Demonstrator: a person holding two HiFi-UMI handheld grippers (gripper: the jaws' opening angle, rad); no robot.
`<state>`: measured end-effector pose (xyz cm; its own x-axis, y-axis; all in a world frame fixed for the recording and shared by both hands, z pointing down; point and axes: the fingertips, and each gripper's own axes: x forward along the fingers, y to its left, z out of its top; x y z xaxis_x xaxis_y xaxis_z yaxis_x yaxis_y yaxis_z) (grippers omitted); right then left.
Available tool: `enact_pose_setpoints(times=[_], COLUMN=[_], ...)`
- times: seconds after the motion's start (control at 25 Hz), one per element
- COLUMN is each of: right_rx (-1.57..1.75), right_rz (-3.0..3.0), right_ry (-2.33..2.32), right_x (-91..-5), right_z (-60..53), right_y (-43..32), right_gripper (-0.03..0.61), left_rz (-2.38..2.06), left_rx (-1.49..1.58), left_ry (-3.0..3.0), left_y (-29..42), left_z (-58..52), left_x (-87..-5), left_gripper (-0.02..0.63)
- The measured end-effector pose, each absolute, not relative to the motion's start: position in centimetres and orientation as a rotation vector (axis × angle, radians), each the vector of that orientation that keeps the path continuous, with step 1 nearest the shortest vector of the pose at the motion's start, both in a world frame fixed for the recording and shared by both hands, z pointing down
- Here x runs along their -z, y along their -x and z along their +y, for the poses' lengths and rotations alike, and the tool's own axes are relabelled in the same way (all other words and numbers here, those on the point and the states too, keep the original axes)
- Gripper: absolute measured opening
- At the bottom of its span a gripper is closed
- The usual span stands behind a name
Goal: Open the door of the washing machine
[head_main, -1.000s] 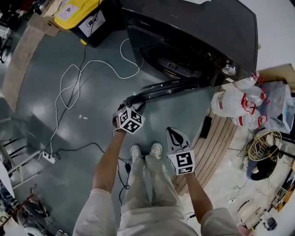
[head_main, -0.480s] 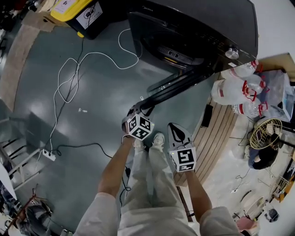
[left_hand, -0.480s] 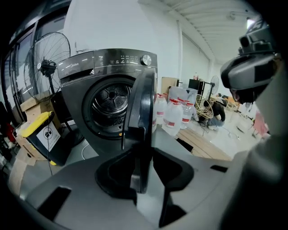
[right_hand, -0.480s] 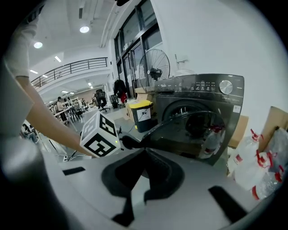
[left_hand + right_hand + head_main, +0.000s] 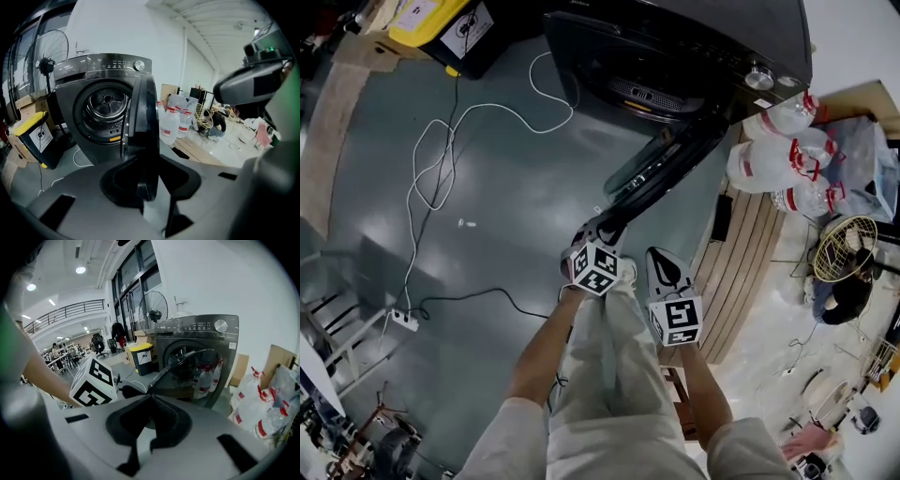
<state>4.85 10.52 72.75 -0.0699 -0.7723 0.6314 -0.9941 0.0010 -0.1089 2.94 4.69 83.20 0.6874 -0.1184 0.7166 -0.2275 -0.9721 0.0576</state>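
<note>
The dark washing machine [image 5: 694,47] stands at the top of the head view with its drum [image 5: 105,101] exposed. Its round door [image 5: 661,173] is swung well out on its right-hand hinge. My left gripper [image 5: 602,228] is at the door's free edge. In the left gripper view the door [image 5: 143,131] stands edge-on between the jaws of that gripper [image 5: 150,201], which are closing on it. My right gripper [image 5: 661,258] hangs just to the right, apart from the door, shut and holding nothing. The right gripper view shows the door [image 5: 187,371] ahead of that gripper [image 5: 143,451].
Big water bottles [image 5: 773,159] and a wooden pallet [image 5: 750,272] sit right of the machine. A yellow-lidded bin [image 5: 441,23] stands at the top left. A white cable [image 5: 450,150] loops over the floor to a power strip [image 5: 403,321]. A fan [image 5: 842,272] lies at the right.
My left gripper has moved right and toward my feet with the door's edge in it, and the door has swung wider. The right gripper shifted slightly.
</note>
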Motion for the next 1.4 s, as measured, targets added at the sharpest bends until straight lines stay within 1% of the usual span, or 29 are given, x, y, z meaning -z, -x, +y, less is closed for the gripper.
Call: enact_pose_setpoints(times=[0.16,0.24,0.92,1.2,1.32,1.4], right_rx=[-0.774,-0.775,-0.75,-0.73,-0.718,-0.709], right_rz=[-1.879,-1.876,-1.896,-1.92,-1.936,-1.945], right_ry=[-1.834,-1.841,-1.813,-1.79,-1.785,-1.784], right_x=[-72.8,-72.7,-71.0,-70.1,-69.5,-69.1], right_z=[11.7,12.1,13.0,12.1,11.5,11.0], right_y=[-4.8,-4.8,-4.5,-3.5,-3.2,-3.1], right_gripper=[0.0,-0.002,-0.001,-0.002,-0.002,0.0], left_rz=[-0.26,-0.24,-0.226,-0.304,-0.38,-0.438], left_rx=[-1.135,-1.131,-1.1,-0.994,-0.94,-0.91], left_ry=[-2.733,-2.727,-2.681,-2.68,-2.687,-2.676], left_y=[-3.5,-3.8,-4.0,-1.2,0.7,2.2], left_z=[7.0,8.1,9.2,8.8,8.0,7.5], left_x=[-83.2,-83.2,-82.6,-79.5,-77.4,-75.9], left_gripper=[0.104,0.077,0.078,0.074,0.034,0.018])
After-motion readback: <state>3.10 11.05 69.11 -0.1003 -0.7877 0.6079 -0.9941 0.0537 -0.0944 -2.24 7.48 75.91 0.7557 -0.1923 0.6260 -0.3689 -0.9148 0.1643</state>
